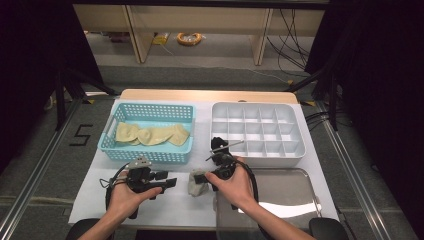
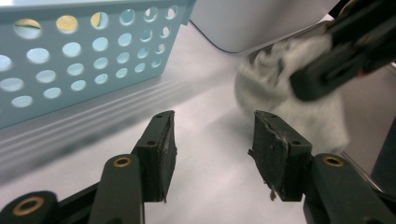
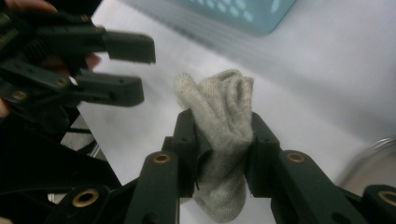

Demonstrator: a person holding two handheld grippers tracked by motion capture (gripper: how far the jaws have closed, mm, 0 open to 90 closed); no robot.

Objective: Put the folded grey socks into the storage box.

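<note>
So the right tool (image 3: 219, 154) has the balled-up grey sock (image 3: 223, 126) pinched near the worktop's front edge, with the white divider tray (image 1: 257, 131) straight behind it toward the back, while the left tool (image 2: 212, 154) gapes empty alongside.

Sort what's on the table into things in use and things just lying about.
In use: grey sock, gripped by the right gripper; left gripper, open beside it.
Lying about: blue basket with yellow cloths, white divided tray, metal tray.

Sock's (image 3: 223, 140) lower end behind jaws
</note>
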